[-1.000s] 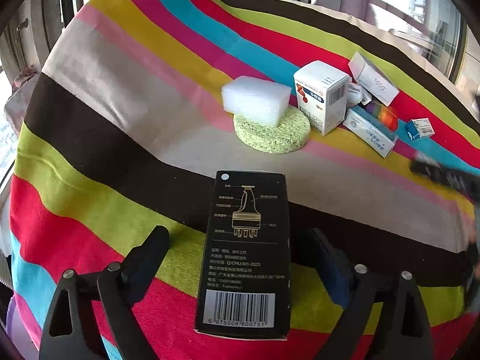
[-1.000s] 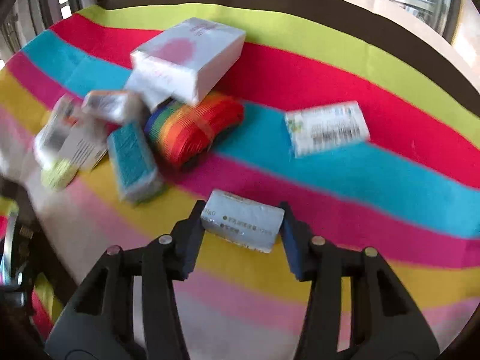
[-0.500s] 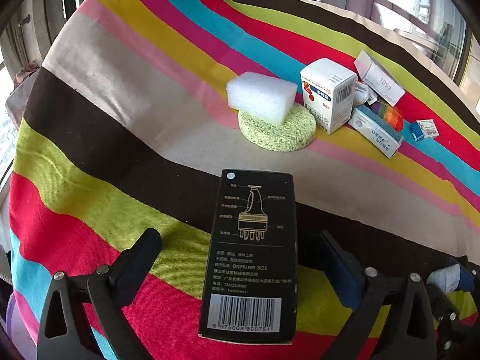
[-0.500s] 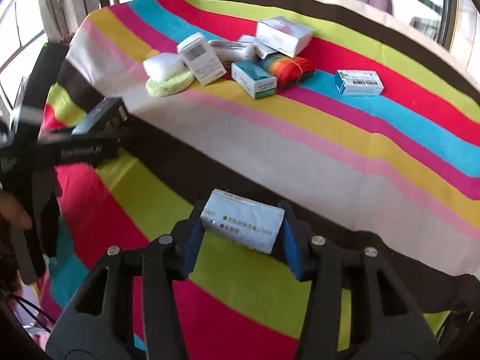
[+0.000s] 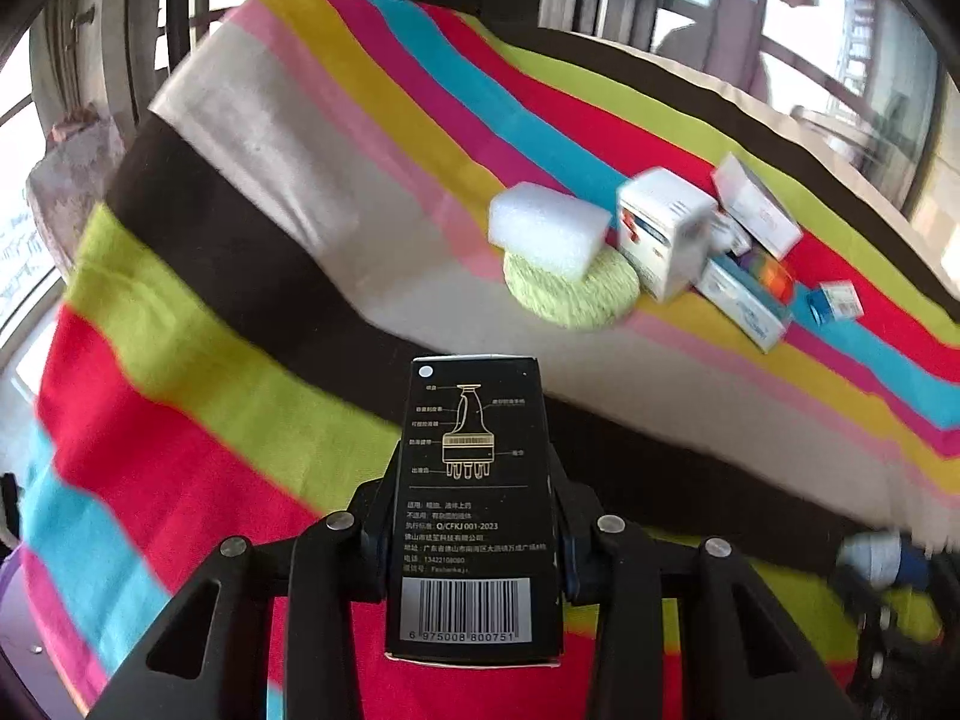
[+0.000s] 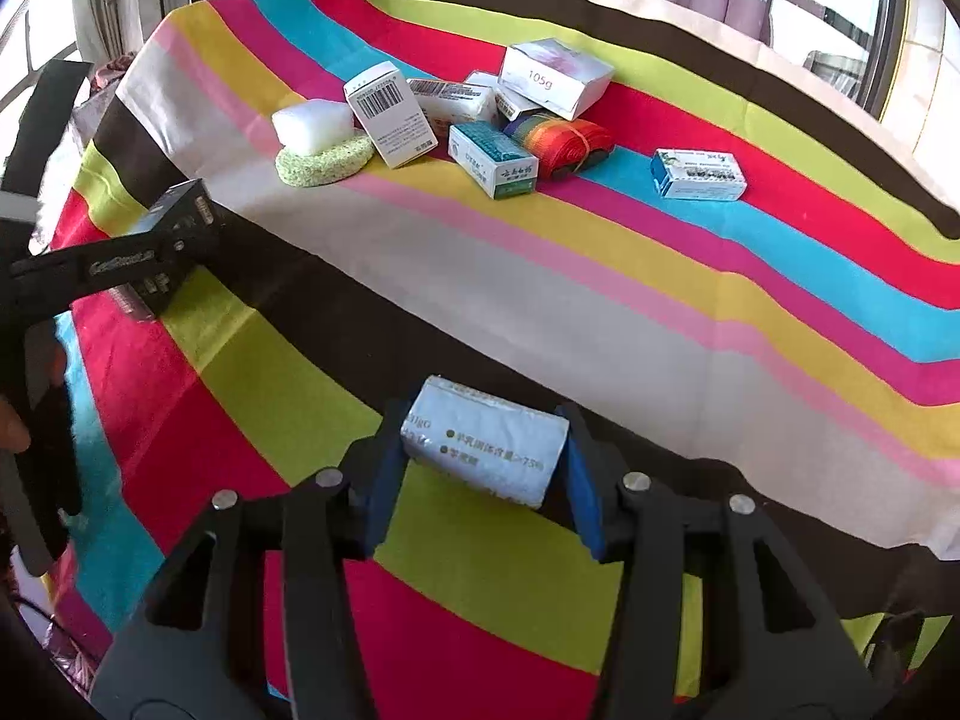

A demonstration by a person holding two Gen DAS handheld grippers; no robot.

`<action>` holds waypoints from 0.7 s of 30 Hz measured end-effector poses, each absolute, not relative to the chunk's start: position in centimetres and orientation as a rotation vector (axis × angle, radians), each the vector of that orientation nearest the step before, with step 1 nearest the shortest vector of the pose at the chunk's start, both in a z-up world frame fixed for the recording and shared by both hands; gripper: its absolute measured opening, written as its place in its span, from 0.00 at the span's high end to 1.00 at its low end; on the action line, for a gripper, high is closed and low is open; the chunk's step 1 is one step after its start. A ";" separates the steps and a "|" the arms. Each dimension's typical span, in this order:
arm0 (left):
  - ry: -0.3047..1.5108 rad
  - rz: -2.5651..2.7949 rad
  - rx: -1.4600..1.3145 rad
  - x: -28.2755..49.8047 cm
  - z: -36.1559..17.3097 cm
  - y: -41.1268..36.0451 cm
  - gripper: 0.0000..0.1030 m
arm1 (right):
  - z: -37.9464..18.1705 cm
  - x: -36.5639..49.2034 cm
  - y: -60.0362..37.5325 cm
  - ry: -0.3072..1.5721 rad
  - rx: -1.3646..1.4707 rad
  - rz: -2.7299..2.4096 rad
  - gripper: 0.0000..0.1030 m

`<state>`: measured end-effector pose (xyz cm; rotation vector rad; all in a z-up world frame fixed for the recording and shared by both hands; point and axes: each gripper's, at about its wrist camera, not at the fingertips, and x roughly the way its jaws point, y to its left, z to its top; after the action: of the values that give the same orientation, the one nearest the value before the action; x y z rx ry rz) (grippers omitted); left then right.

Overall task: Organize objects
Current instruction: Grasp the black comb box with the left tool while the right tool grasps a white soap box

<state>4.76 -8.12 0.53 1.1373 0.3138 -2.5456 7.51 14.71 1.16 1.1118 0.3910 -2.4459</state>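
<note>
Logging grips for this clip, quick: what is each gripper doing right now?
Left gripper: jaws have just closed, shut on the black box.
Right gripper: shut on the small white box.

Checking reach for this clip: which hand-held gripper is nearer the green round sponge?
Left. The left hand-held gripper, clamping the black box, sits nearer the green round sponge; the right hand-held gripper is farther back.

Tall black barcoded carton (image 5: 474, 510) gripped lengthwise; small white packet (image 6: 486, 450) tilted, pinched over striped cloth.
</note>
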 end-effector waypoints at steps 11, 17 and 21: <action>0.125 -2.661 1.151 16.0 2.1 -2.2 0.61 | 2.3 12.4 14.8 0.472 1.068 -2.447 0.50; 0.156 -2.653 1.130 17.1 2.5 -4.2 0.61 | 3.7 14.7 15.3 0.485 1.029 -2.449 0.49; 0.139 -2.671 1.109 18.3 3.1 -3.9 0.61 | 4.3 15.6 15.5 0.475 1.016 -2.443 0.49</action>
<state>18.30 -3.87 3.09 1.1087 0.1385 -2.6714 15.59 15.54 4.32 1.0162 0.4748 -2.4427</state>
